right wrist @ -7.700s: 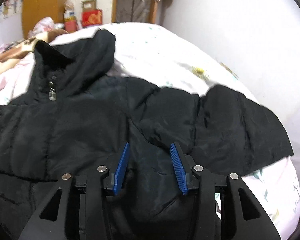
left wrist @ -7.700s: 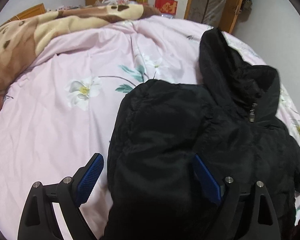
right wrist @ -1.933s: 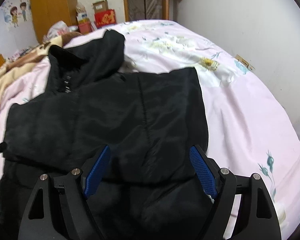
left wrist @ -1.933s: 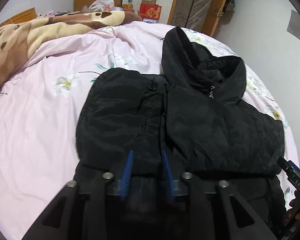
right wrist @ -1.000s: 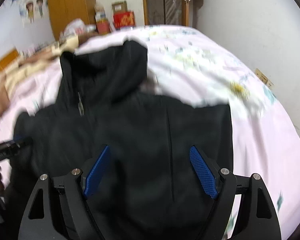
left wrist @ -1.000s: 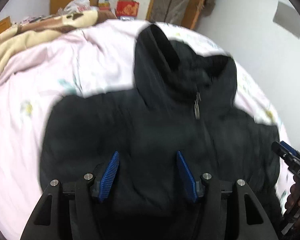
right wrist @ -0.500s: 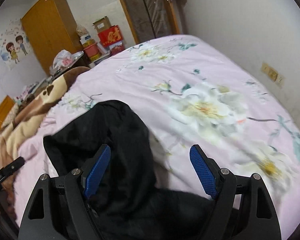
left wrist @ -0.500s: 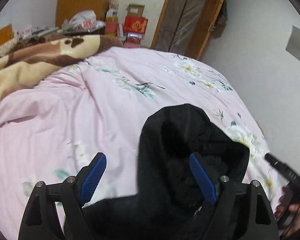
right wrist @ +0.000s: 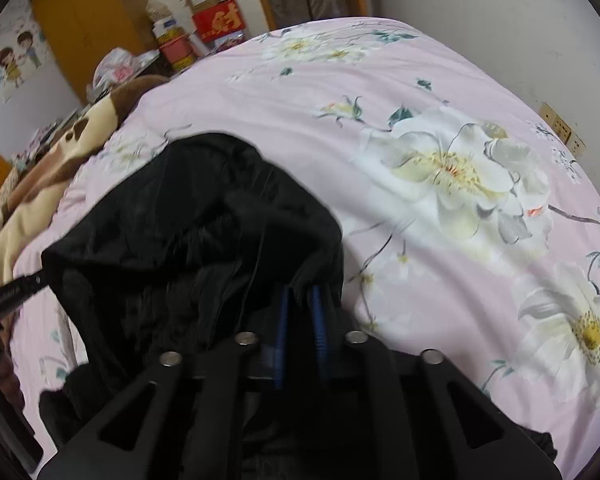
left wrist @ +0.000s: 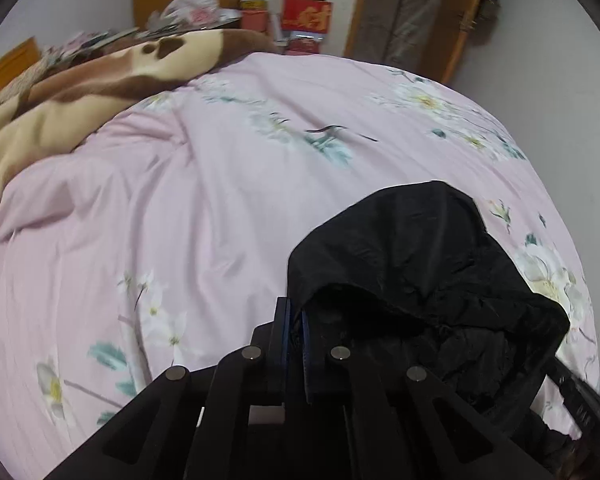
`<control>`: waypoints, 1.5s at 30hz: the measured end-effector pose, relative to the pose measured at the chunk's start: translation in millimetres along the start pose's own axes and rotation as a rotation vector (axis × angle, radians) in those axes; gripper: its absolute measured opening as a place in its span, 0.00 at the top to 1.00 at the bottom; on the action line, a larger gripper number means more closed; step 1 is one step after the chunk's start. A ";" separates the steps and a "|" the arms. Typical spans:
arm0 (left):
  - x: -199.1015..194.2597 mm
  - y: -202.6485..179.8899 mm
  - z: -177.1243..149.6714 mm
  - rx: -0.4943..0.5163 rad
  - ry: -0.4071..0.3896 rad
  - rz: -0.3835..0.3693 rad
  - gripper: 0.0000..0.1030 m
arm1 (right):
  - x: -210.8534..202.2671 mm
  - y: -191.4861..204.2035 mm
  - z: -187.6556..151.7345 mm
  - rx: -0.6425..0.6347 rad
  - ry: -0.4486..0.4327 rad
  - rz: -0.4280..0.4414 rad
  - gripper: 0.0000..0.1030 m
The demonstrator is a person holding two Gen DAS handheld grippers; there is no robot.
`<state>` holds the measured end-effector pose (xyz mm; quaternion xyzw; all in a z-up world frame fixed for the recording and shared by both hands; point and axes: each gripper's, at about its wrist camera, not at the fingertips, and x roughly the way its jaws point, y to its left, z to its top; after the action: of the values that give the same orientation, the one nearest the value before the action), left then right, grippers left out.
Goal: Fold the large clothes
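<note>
A black hooded jacket lies on the bed, and only its hood (left wrist: 412, 248) and collar show. My left gripper (left wrist: 296, 320) is shut on the hood's left rim, with black fabric pinched between the blue pads. In the right wrist view the hood (right wrist: 188, 208) spreads up and to the left. My right gripper (right wrist: 300, 300) is shut on the hood's right rim, a fold of cloth between its pads. Each gripper's tip pokes into the other's view: the right gripper (left wrist: 580, 400) and the left gripper (right wrist: 12, 292). The jacket's body is hidden under the grippers.
A pink floral bed cover (left wrist: 180, 220) runs beyond the hood to the far edge. A brown and cream blanket (left wrist: 80, 92) is bunched along the left. A white wall (right wrist: 520, 20) with a socket (right wrist: 562, 130) borders the right side. Boxes (left wrist: 306, 16) and a wardrobe stand past the bed.
Both grippers moved up from the jacket's body to the hood. Half a second ago their jaws stood wide over it; now both have shut on the hood's rims.
</note>
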<state>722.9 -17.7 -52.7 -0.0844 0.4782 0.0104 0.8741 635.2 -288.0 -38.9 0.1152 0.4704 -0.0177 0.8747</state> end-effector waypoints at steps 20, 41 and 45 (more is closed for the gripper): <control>-121.8 43.1 -107.8 0.109 -0.147 -0.111 0.96 | -114.5 -10.2 -79.5 -0.145 -0.120 -0.010 0.99; -126.4 44.8 -219.1 0.288 -0.166 -0.151 0.96 | -95.0 27.7 16.5 -0.164 -0.191 0.092 0.48; -123.4 51.2 -217.8 0.307 -0.161 -0.167 0.96 | -63.5 44.7 41.9 -0.254 -0.115 0.107 0.31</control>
<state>469.2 6.2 -71.5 0.0116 0.3939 -0.1283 0.9101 640.4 -258.5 44.2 0.0273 0.4113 0.0822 0.9074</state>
